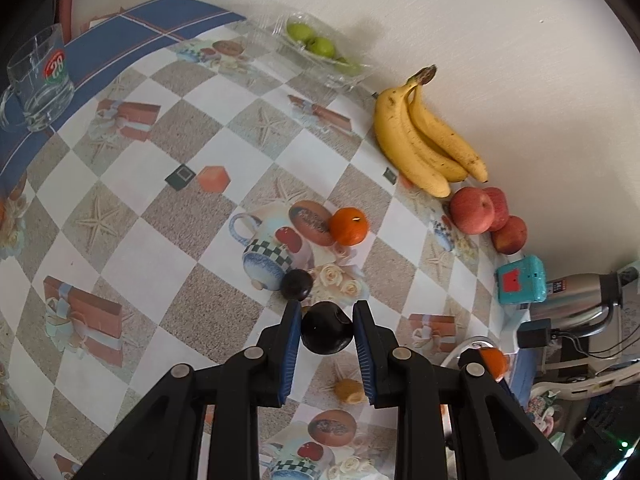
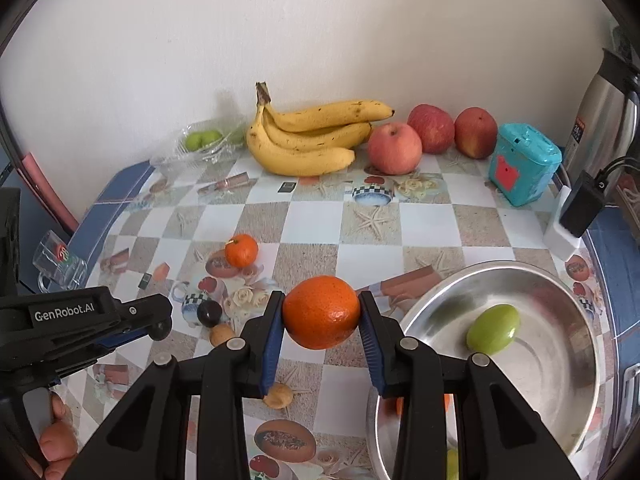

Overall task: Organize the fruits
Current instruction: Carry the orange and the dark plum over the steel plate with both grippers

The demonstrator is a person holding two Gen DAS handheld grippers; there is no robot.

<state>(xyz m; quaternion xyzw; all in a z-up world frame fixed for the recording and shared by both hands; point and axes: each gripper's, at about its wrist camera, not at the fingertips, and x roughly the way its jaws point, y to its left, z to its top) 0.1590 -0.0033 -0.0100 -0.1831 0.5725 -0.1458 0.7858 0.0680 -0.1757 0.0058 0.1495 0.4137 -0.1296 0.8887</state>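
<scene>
Fruits are mid-sorting: the round orange mandarin [image 2: 321, 312] sits clamped between the pads of the right hand-held gripper [image 2: 321, 316], above the tabletop [image 2: 432, 224] beside the steel bowl [image 2: 576, 312] holding an oval green grape [image 2: 494, 329]. The left hand-held gripper [image 1: 327, 330] pinches a small dark round plum [image 1: 327, 334]. Both fruits are smooth and round, gripped only at their sides; a tilt or slack squeeze could let one slip and roll towards the tabletop's front edge.
</scene>
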